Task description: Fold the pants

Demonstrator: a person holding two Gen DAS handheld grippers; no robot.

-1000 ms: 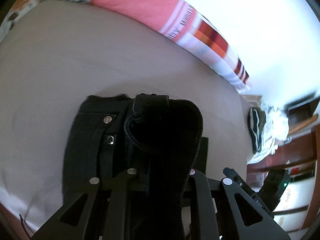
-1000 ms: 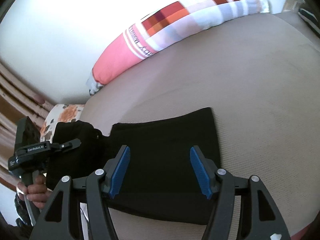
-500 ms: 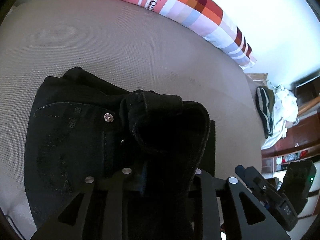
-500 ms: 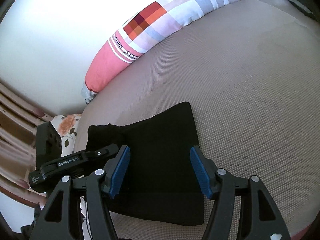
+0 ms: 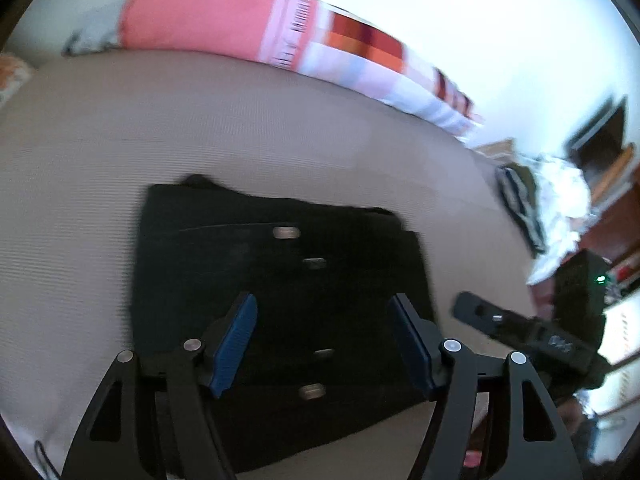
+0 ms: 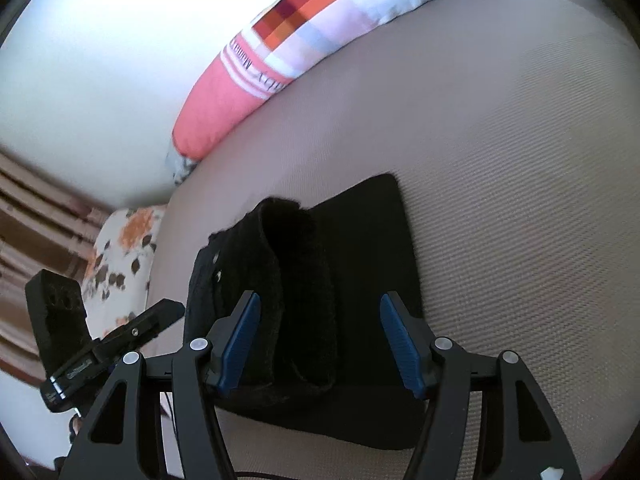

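Observation:
The black pants lie folded into a rough rectangle on the beige bed, with metal rivets showing on top. My left gripper hovers just above them. Its jaws are opening, the blue pads stand apart, and no cloth is pinched between them. In the right wrist view the pants show a raised, rolled waistband fold on their left half. My right gripper is open over that fold and holds nothing.
A long pink and checked bolster lies along the far edge of the bed by the white wall. A floral pillow sits at the left. A pile of clothes lies past the right edge.
My left gripper has opened and let go of the waistband it held up; that part now lies on the folded pants. The right gripper has sunk a little closer to the cloth.

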